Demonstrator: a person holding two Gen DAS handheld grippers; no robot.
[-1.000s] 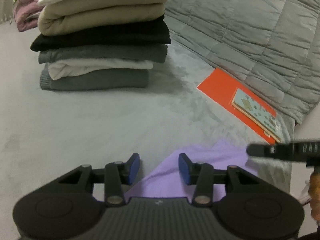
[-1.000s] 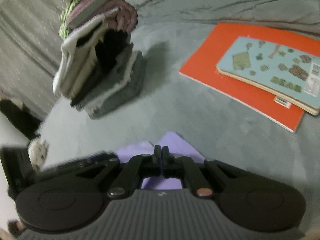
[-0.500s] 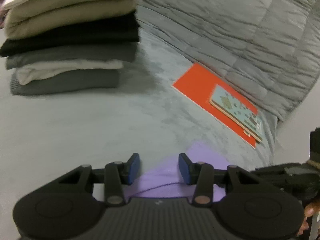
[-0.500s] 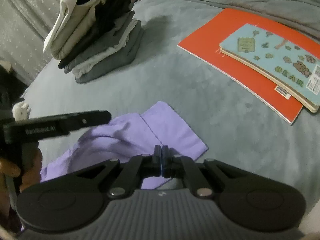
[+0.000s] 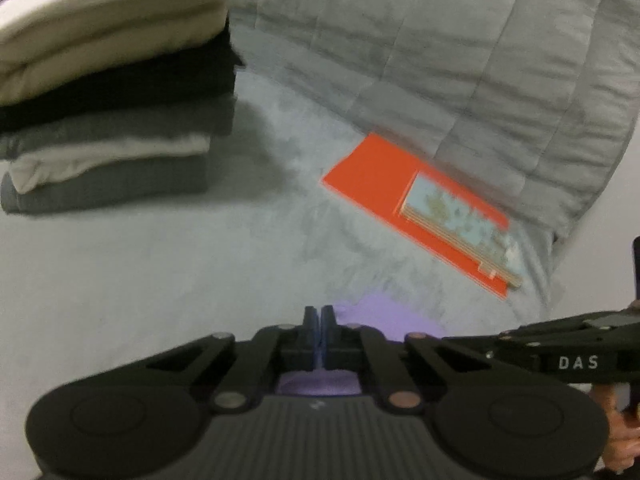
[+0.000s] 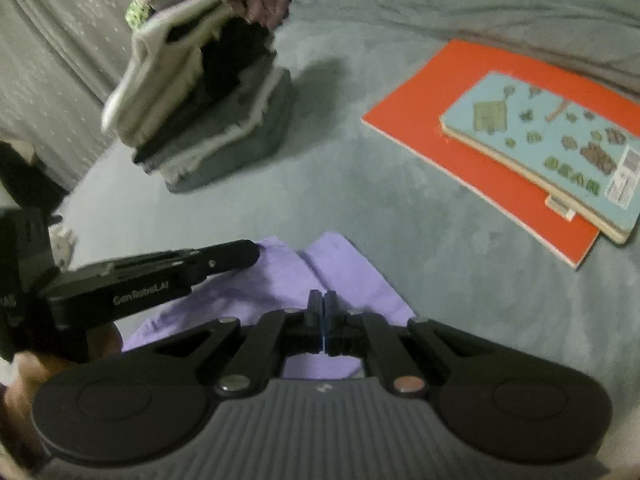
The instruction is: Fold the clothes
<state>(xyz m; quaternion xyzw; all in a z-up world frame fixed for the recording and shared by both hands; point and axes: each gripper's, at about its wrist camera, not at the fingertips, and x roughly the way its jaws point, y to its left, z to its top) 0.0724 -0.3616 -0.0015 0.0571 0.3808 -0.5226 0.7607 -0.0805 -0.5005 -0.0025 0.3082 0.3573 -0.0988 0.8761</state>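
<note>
Both the left tool and the right tool are pressed together, apparently each pinching the purple garment lying at the bed's near edge, probably to lift it for folding.

two low wrist views — shared orange book

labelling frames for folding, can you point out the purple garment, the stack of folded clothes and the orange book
purple garment [image 6: 344, 268], right wrist view, on the flat upper flap.
stack of folded clothes [image 5: 108, 120], left wrist view, on the dark middle layers.
orange book [image 6: 432, 128], right wrist view, on the bare cover.
</note>
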